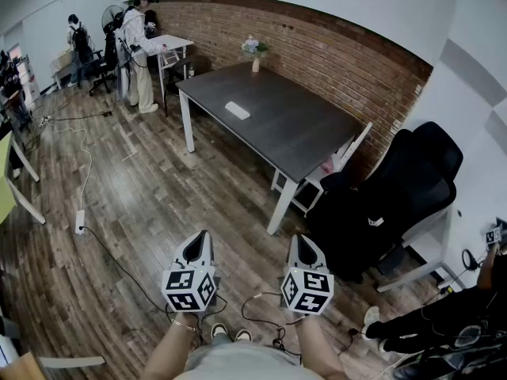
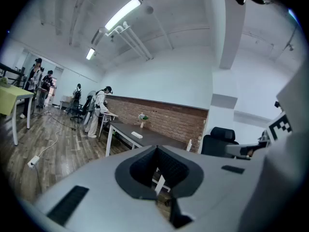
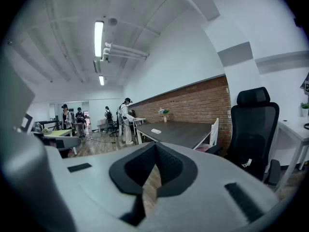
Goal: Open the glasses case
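Both grippers held out in front of the person, side by side, about level and tipped slightly down, over wood floor (image 1: pixel 135 212).

Left gripper (image 1: pixel 200 244): jaws pressed together at the tips, nothing between them. The left gripper view shows only the floor and a table leg through the slot behind the pads.

Right gripper (image 1: pixel 306 246): jaws likewise closed tip to tip, empty. The right gripper view shows floor through the slot.

Glasses case (image 1: pixel 237 110): white, oblong, lid down, lying flat on the dark table (image 1: pixel 309 137). It sits towards the far end, nearer the left edge in the head view. Well apart from both grippers; no contact.

Also on table: small vase with flowers (image 1: pixel 255 51) at the far end by the brick wall (image 1: pixel 333 46), beyond the case.

Around table: white chair (image 1: pixel 348 153) tucked at the right side, and a black office chair (image 1: pixel 404 192) nearer, to the right of the right gripper.

Background: a person (image 1: pixel 139 46) in light clothes stands at a small white desk (image 1: pixel 170 44) past the table's far corner, with others further back on the left. A cable and power strip (image 1: pixel 80 222) lie on the floor at left.
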The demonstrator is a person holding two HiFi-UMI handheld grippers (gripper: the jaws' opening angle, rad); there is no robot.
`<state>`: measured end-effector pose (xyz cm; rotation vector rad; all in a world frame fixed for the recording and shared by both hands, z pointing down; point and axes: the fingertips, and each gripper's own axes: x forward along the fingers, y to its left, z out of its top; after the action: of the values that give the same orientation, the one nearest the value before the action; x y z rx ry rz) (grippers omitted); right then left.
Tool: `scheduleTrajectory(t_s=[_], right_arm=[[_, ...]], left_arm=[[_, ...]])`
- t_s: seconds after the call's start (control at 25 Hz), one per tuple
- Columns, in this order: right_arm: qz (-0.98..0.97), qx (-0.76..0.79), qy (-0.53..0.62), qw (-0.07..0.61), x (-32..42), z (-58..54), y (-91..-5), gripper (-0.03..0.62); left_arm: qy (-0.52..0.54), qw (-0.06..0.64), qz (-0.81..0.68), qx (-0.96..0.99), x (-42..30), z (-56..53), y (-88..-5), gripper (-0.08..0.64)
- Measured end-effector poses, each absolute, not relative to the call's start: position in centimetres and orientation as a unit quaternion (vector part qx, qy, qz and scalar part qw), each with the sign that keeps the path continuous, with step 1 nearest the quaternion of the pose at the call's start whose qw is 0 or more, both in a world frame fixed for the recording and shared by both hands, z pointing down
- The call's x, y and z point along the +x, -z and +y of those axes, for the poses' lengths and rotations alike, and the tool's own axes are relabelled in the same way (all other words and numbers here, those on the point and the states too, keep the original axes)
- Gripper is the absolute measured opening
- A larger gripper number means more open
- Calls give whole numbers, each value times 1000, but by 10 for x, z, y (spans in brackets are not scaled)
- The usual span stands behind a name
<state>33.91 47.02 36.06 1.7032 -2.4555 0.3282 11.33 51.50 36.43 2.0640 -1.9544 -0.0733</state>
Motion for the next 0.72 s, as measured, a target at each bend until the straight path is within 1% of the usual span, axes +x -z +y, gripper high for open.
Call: scheduleTrajectory(t_s=[0.32, 0.68, 0.72], right_arm=[[-819, 559, -110, 72, 334, 470, -364, 0], [-830, 542, -113, 62, 321, 470, -365, 5], [-831, 541, -112, 62, 321, 470, -365, 15]], left_arm=[[26, 151, -682, 715, 111, 513, -368, 5], [29, 152, -683, 714, 104, 512, -369, 5], [29, 152, -683, 714, 104, 512, -369, 5]])
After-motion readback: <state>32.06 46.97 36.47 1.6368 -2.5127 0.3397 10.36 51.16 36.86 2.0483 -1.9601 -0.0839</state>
